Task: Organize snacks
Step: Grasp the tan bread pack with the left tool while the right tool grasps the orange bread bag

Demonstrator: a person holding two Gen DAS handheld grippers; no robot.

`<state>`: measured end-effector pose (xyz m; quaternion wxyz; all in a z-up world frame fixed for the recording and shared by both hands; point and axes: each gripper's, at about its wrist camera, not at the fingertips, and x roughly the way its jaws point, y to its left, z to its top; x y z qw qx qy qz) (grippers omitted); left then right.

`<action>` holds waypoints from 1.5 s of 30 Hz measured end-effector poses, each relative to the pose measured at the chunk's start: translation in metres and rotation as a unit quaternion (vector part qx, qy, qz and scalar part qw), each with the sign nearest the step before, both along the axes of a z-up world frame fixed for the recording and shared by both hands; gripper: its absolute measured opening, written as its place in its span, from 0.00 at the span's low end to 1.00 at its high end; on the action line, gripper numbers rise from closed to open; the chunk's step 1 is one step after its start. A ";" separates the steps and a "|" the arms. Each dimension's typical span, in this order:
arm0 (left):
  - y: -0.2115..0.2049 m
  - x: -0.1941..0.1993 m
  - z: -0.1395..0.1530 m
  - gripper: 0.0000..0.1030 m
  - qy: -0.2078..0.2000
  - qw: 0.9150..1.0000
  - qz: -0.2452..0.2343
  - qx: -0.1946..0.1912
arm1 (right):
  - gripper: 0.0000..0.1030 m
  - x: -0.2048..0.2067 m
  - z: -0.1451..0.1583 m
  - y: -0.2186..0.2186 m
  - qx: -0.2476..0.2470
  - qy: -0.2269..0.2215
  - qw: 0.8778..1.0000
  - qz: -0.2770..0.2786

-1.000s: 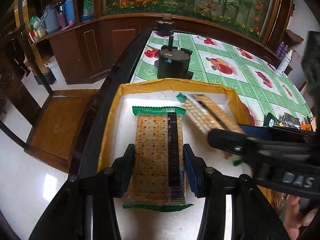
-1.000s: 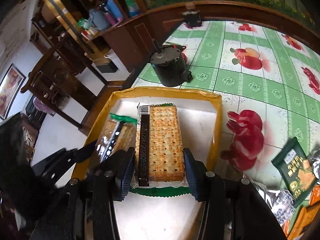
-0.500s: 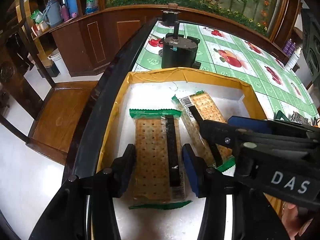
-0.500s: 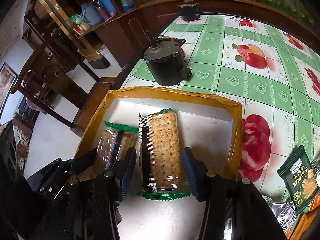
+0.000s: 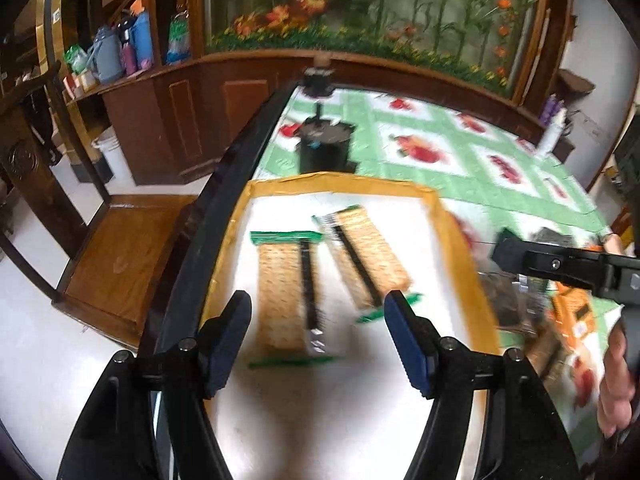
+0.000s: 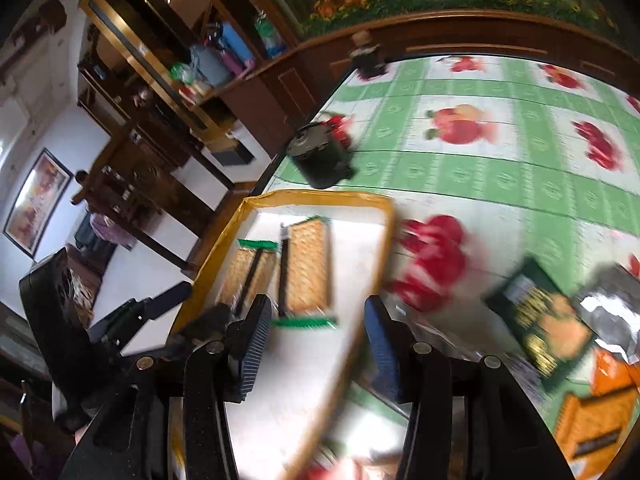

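My left gripper (image 5: pixel 316 336) is opening, empty, above two cracker packs (image 5: pixel 280 296); my right gripper (image 6: pixel 316 344) gapes empty; snacks (image 6: pixel 548 332) beyond are blurred.

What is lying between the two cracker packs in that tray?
Nothing: in the left wrist view, only a bare strip of white tray floor separates the left cracker pack from the right cracker pack.

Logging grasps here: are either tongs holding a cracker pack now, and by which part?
Nothing is held. The left tongs are opening, clear of the cracker pack lying in the tray; the right tongs are empty.
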<state>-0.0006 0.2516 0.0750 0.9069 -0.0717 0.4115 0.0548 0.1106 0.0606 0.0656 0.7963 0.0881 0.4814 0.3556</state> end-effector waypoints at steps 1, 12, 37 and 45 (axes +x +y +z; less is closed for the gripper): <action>-0.006 -0.006 0.003 0.67 -0.008 1.000 -0.008 -0.005 | 0.51 -0.003 -0.001 -0.013 0.010 0.003 1.000 -0.007; -0.130 -0.040 0.006 0.77 -0.029 0.984 -0.174 -0.009 | 0.51 -0.050 -0.021 -0.166 0.069 -0.016 0.993 -0.098; -0.225 -0.013 -0.061 0.81 0.056 0.974 -0.208 0.066 | 0.61 -0.050 -0.061 -0.229 0.050 0.020 0.987 -0.150; -0.225 -0.028 -0.058 0.81 0.059 0.972 -0.224 0.047 | 0.73 -0.099 -0.046 -0.214 0.013 0.012 0.999 -0.030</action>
